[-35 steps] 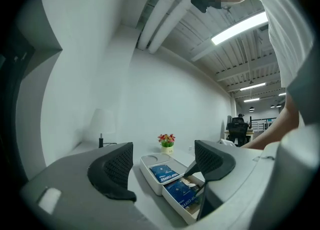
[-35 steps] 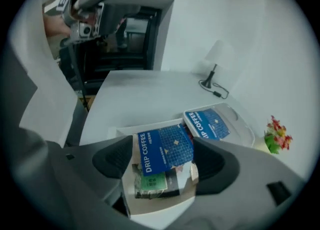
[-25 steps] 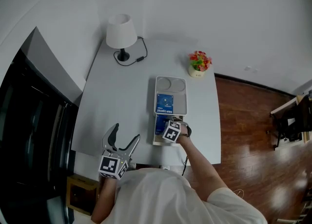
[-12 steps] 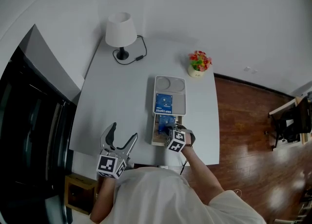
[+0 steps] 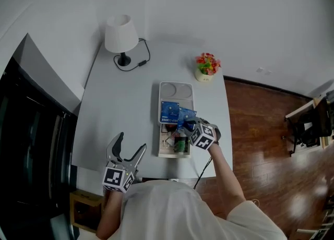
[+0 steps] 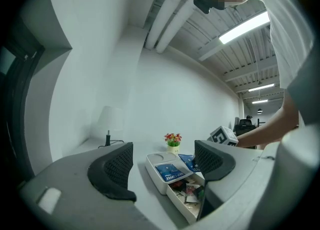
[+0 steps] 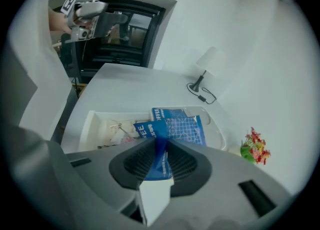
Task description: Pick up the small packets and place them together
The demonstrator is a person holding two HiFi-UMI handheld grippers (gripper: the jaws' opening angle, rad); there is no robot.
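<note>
Just clamped blue packet (image 7: 176, 126) in right tool (image 7: 161, 149), lifted off box (image 5: 162, 149). Left tool (image 5: 129, 150) held agape, empty. Tray (image 5: 175, 88) next.

Right tool (image 7: 161, 146) just clamped a packet (image 7: 181, 128); left tool (image 6: 162, 166) gapes

Setting: an office or lab workroom. Reference: the white table (image 5: 120, 108). At its far edge stand a table lamp (image 5: 121, 34) and a small flower pot (image 5: 206, 67). Right of the table are a wooden floor (image 5: 261, 124) and a dark office chair (image 5: 313, 125). Above the table are strip lights (image 6: 242, 26) and bare ducts (image 6: 170, 14).
</note>
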